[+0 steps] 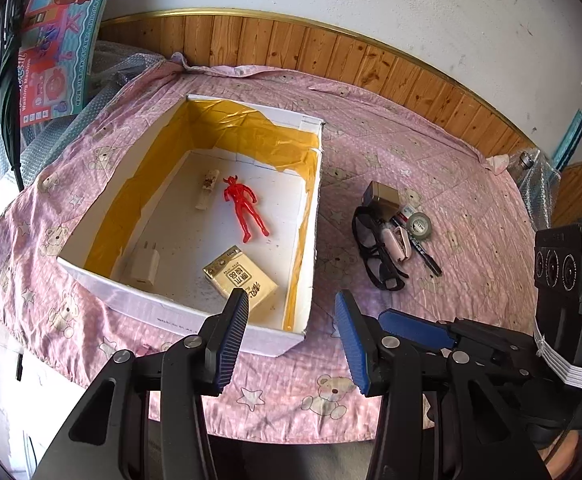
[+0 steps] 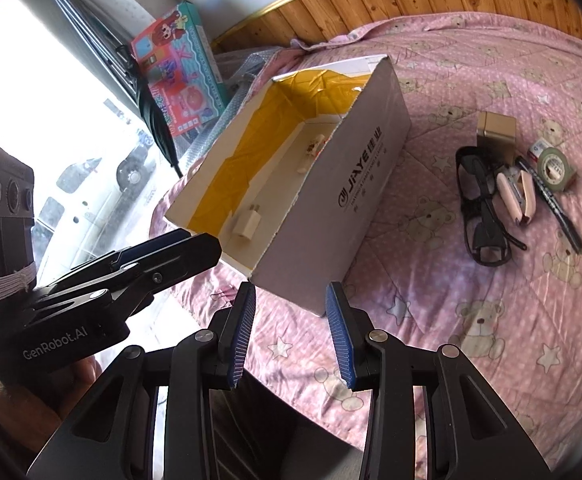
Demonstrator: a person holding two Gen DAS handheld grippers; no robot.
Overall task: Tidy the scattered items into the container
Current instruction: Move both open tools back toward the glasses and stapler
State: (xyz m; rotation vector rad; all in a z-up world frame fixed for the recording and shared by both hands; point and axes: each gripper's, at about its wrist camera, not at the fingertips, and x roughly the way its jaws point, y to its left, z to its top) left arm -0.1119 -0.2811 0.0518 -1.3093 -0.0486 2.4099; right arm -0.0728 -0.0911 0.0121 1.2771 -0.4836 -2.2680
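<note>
A white cardboard box (image 1: 195, 314) with yellow lining sits on the pink bear-print cloth (image 1: 471, 240). Inside lie a red figure (image 1: 245, 208), a yellow packet (image 1: 241, 278), a white charger (image 1: 144, 268) and a small tube (image 1: 208, 188). To its right lies a cluster: black glasses (image 1: 375, 248), a pink stapler (image 1: 399, 242), a marker pen (image 1: 423, 250), a tape roll (image 1: 419, 225) and a gold box (image 1: 383, 198). My left gripper (image 1: 293, 300) is open above the box's near corner. My right gripper (image 2: 291, 294) is open before the box (image 2: 355, 192), with the glasses (image 2: 481, 204) to its right.
A colourful toy carton (image 1: 57, 48) leans at the far left beside bubble wrap (image 1: 119, 68). A wood-panelled wall (image 1: 371, 60) runs behind the table. The right gripper's body and camera (image 1: 563, 280) sit at the right of the left wrist view. The cloth's near edge hangs close below.
</note>
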